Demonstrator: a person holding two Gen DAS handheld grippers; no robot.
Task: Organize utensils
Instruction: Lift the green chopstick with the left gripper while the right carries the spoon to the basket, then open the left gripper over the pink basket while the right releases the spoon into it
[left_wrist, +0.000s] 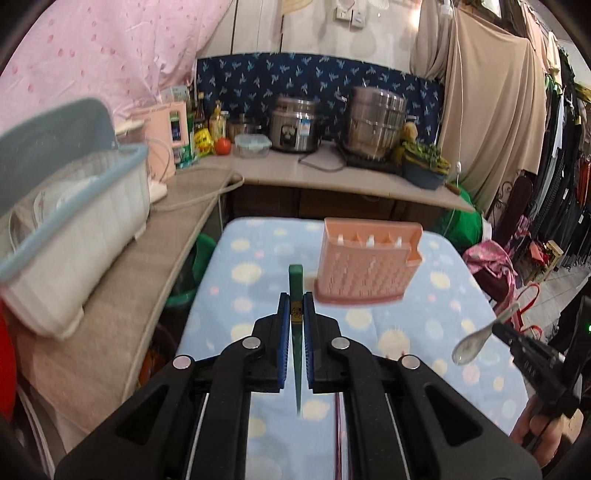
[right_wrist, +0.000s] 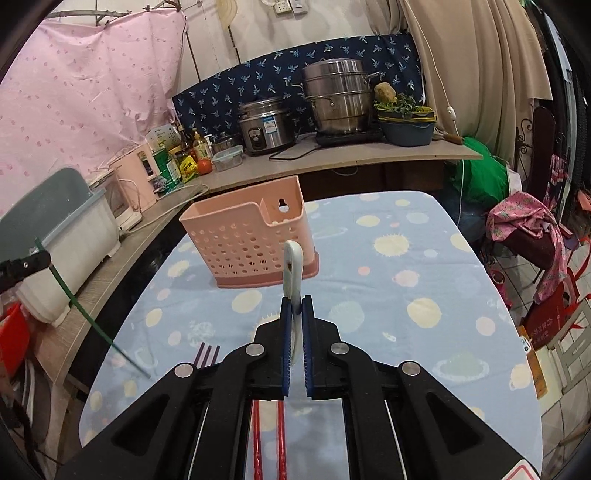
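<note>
A table (left_wrist: 424, 332) draped in a pale blue cloth with yellow and pink dots fills the near ground. On its far part stands a pink perforated plastic utensil holder (left_wrist: 364, 260); its divided top shows in the left wrist view. The left gripper (left_wrist: 296, 306) is clenched on a slim dark green chopstick (left_wrist: 295, 288), held above the cloth just near-left of the holder. The right gripper (right_wrist: 296, 310) is clamped on the handle of a white ceramic soup spoon (right_wrist: 293, 266), also held above the cloth, near the holder. On the cloth close to the right gripper lie a dark purple fork (right_wrist: 207, 354) and a pair of red chopsticks (right_wrist: 269, 439). Beyond the table, a beige L-shaped counter (left_wrist: 332, 173) carries a steel rice cooker (left_wrist: 293, 125), a stacked steel steamer pot (left_wrist: 376, 118), bottles and a red tomato (left_wrist: 222, 146). A white dish bin with a grey-blue rim (left_wrist: 70, 229) sits on the left. Pink sheeting (right_wrist: 81, 92) and beige curtains (left_wrist: 491, 122) hang behind.
</note>
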